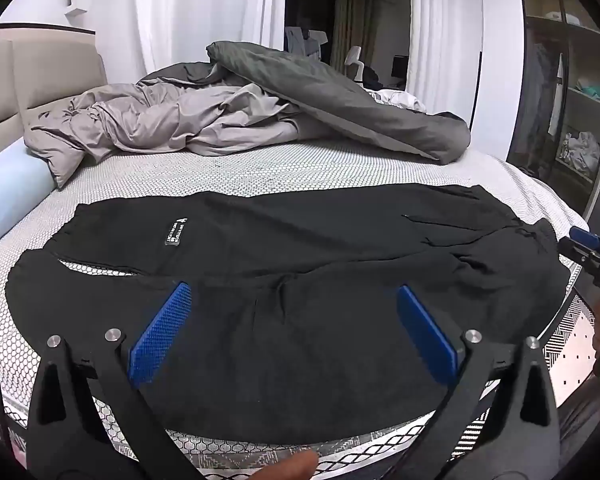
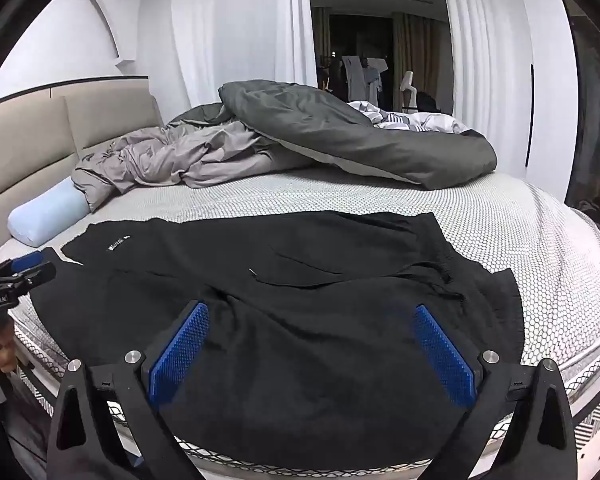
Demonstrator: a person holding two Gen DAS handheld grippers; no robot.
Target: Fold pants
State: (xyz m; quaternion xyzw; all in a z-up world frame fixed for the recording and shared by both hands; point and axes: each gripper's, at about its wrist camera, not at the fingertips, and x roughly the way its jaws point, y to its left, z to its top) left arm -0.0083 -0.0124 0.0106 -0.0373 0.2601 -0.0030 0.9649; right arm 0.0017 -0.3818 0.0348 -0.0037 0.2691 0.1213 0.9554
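Bed [image 1: 340, 168] holds black pants [image 1: 300, 248], tools agape.

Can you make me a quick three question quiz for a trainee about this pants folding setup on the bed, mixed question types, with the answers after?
1. True or false: the left gripper is shut on the black pants.
2. Multiple choice: where does the light blue pillow lie? A) on top of the pants B) at the left by the headboard, partly under the grey duvet C) on the floor
3. Fill in: the pants lie spread on the ____, and the right gripper is ____.

Key
1. False: its fingers stand wide apart above the fabric.
2. B
3. mattress; open
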